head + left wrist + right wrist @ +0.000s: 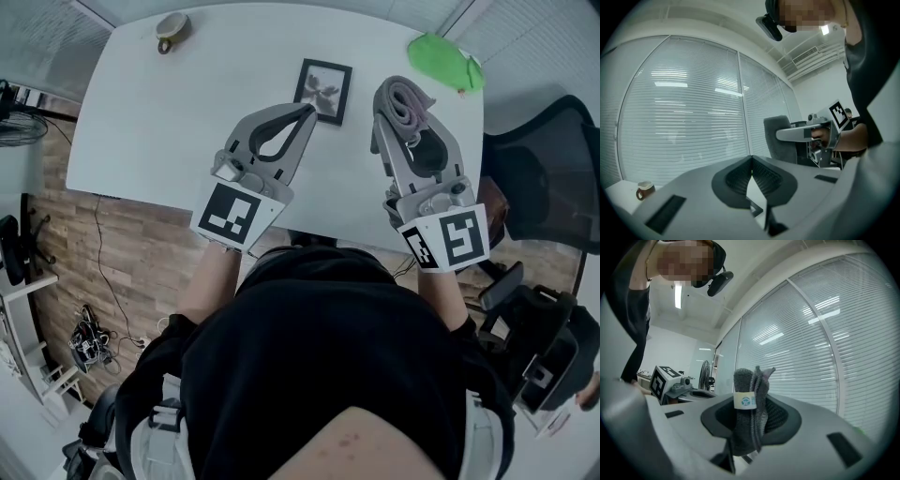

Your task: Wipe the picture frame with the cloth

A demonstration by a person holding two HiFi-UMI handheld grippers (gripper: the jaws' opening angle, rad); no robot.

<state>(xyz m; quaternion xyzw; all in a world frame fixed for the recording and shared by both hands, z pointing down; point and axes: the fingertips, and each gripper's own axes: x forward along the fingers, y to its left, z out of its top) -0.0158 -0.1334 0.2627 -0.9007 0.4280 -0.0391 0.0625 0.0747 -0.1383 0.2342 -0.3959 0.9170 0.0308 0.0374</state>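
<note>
Right gripper (401, 111) jaws pinching folded grey cloth (750, 420). Left gripper (302, 114) jaws pressed together, empty. Picture frame (324, 91) on worktop (187, 103), between both tips. Advice: bring cloth onto frame, light strokes, left steadies edge.

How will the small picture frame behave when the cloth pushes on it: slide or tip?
The picture frame looks small and thin, so probably light; on the smooth white table it may slide under a push. Whether it lies flat or leans I cannot tell; if leaning, it could tip back.
</note>
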